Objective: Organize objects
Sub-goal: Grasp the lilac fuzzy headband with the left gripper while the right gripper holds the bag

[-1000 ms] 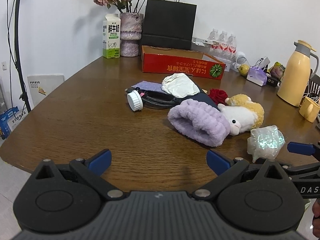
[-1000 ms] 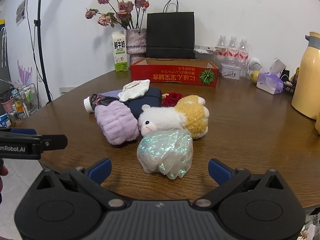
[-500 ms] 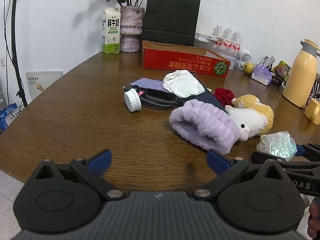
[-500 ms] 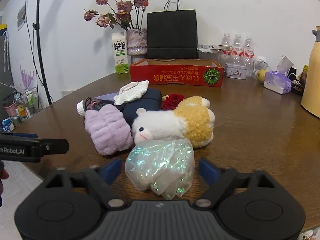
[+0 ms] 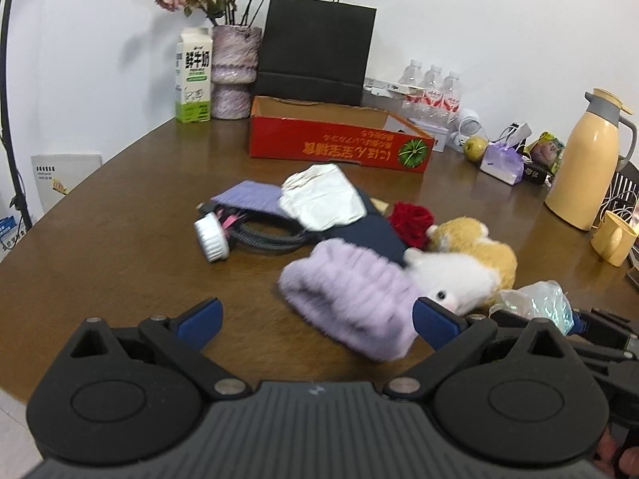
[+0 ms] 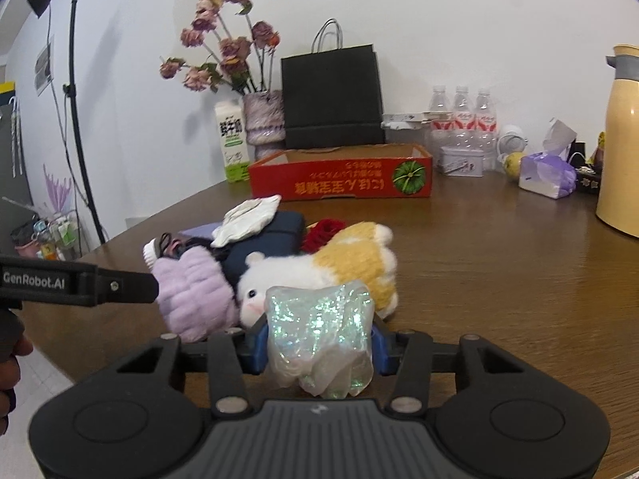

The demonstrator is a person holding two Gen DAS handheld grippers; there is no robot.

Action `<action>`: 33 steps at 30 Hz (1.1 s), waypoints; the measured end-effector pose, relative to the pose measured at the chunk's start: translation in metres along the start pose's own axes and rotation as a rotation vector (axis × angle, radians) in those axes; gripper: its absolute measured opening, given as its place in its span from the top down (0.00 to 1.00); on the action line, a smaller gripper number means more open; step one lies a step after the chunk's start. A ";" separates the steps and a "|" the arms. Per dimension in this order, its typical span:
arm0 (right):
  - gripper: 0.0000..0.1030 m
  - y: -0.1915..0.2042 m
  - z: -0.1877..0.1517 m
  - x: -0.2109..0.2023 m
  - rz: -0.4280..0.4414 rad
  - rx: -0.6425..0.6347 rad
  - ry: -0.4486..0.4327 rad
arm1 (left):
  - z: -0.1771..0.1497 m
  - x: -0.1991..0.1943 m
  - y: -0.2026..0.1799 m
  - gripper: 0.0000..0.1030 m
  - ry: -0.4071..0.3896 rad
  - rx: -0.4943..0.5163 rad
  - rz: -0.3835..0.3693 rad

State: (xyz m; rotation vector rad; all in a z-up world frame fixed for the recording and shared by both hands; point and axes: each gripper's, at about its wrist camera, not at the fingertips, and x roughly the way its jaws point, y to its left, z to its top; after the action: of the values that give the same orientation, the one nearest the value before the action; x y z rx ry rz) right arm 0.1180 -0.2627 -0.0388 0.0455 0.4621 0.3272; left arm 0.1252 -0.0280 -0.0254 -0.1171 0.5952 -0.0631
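Note:
My right gripper (image 6: pixel 317 344) has its blue pads against both sides of a crinkly iridescent bundle (image 6: pixel 319 319), and its jaws are closing, squeezing it. The bundle (image 5: pixel 535 303) lies at the near table edge beside a white and yellow plush toy (image 6: pixel 319 267). My left gripper (image 5: pixel 317 317) is open. A fluffy lilac roll (image 5: pixel 351 299) lies just ahead of its fingertips, reaching toward the right one. Behind lie a dark blue pouch (image 5: pixel 379 231), a white cloth (image 5: pixel 319 195), a red rose (image 5: pixel 411 219), a black cable (image 5: pixel 263 235) and a white round cap (image 5: pixel 211 235).
A shallow red cardboard box (image 5: pixel 339 147) stands open further back on the brown table (image 5: pixel 120 239). Behind it are a black paper bag (image 5: pixel 315 52), a milk carton (image 5: pixel 193 76) and a flower vase (image 5: pixel 233 72). A yellow jug (image 5: pixel 587 163) and mug (image 5: pixel 613 237) stand at the right.
My right gripper has moved up around the iridescent bundle and its jaws have come in from wide open onto it. My left gripper has moved closer to the lilac roll, still open.

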 end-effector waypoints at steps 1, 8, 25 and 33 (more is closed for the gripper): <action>0.55 -0.002 0.000 -0.001 -0.004 0.003 -0.005 | 0.002 0.002 -0.003 0.00 0.000 -0.001 0.001; 0.55 -0.013 0.003 -0.004 -0.008 0.021 -0.031 | 0.016 0.023 -0.017 0.00 0.008 -0.079 0.032; 0.55 -0.029 0.001 -0.004 0.021 0.049 -0.044 | 0.004 0.067 -0.013 0.00 0.104 -0.183 0.203; 0.55 -0.029 0.000 -0.005 0.020 0.042 -0.035 | -0.003 0.056 0.010 0.00 0.124 -0.035 0.141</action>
State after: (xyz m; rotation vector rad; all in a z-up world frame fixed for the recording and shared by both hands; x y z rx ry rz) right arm 0.1222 -0.2920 -0.0400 0.0967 0.4338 0.3354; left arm 0.1701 -0.0234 -0.0604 -0.1056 0.7269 0.0772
